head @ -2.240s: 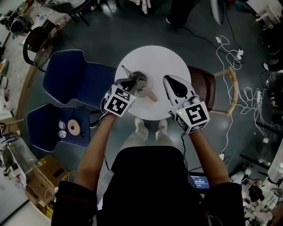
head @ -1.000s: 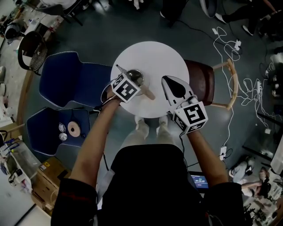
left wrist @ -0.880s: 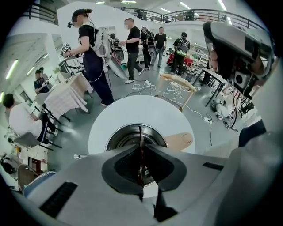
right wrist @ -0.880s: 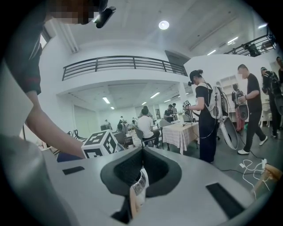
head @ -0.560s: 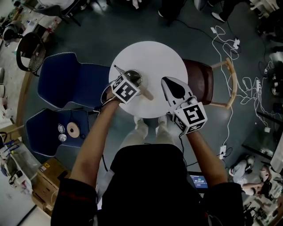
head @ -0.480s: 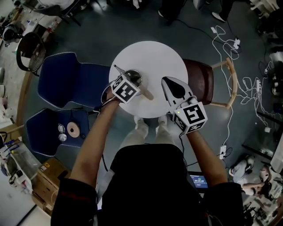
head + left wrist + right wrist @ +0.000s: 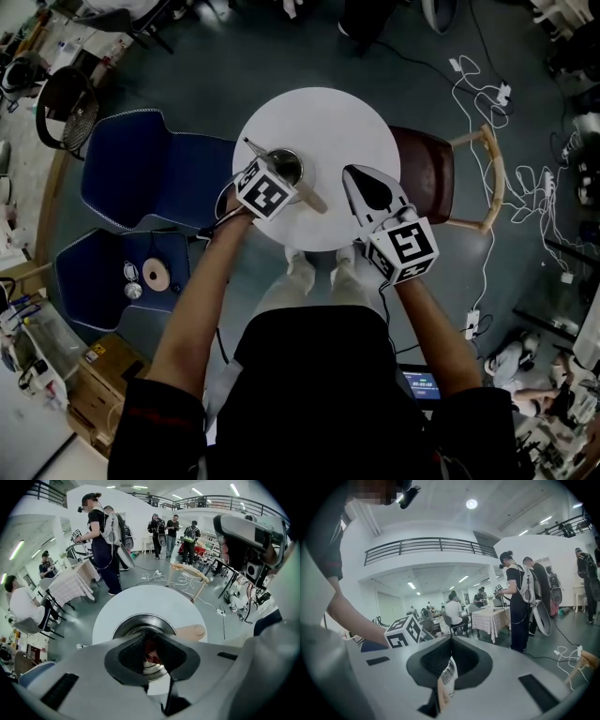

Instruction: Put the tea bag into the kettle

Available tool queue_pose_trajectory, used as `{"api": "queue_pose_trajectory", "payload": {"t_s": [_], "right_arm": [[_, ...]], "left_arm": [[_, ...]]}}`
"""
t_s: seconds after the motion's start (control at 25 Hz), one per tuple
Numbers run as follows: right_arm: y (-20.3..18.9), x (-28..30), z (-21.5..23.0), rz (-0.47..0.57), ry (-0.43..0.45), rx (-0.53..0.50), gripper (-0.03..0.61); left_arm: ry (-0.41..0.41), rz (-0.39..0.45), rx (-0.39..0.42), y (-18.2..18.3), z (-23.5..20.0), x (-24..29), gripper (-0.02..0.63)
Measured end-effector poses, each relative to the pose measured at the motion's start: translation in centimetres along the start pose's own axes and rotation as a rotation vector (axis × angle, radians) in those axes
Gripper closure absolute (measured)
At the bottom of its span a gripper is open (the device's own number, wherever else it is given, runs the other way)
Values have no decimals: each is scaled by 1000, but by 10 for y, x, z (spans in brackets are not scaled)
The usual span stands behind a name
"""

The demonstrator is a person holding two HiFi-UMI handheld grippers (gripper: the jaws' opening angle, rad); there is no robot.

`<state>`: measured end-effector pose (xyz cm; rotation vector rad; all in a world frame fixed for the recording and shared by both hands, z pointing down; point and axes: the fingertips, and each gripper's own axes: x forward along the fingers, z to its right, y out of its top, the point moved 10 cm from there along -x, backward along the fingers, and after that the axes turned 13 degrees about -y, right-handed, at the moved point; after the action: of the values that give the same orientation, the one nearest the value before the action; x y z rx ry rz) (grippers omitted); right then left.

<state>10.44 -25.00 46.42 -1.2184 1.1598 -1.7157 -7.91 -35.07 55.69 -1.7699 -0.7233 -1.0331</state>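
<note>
A steel kettle [image 7: 289, 165] with a wooden handle [image 7: 315, 200] stands open on the left half of the round white table [image 7: 328, 122]. My left gripper [image 7: 279, 176] hangs right over its mouth. In the left gripper view the jaws [image 7: 146, 639] are shut on a reddish tea bag [image 7: 150, 649], above the kettle's rim [image 7: 136, 620]. My right gripper [image 7: 354, 176] hovers over the table's right half, apart from the kettle. It is shut [image 7: 450, 641] on a white printed wrapper [image 7: 448, 673].
Two blue chairs [image 7: 155, 173] stand left of the table, the nearer one [image 7: 112, 272] bearing small round items. A brown wooden chair [image 7: 431, 183] is at the right, with cables [image 7: 534, 197] on the floor beyond. People stand about the room [image 7: 101, 541].
Since 2.2 s ago my left gripper has moved forward and over the kettle's mouth. Over the last second both grippers have hardly moved.
</note>
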Motion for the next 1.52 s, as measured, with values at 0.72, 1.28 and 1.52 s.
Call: {"api": "queue_pose_trajectory", "payload": {"t_s": [0.72,1.28,1.52], "right_arm": [[24,-2,-1,39,39,-42,561],[49,-7,10,78,107,-82,561],[57,-9,12,91,148,-98,561]], "left_arm": [[51,169,-33,10,18,-50,598],[95,546,-110,35,67,-106,600],[137,714,-196,34,85,-130,600]]}}
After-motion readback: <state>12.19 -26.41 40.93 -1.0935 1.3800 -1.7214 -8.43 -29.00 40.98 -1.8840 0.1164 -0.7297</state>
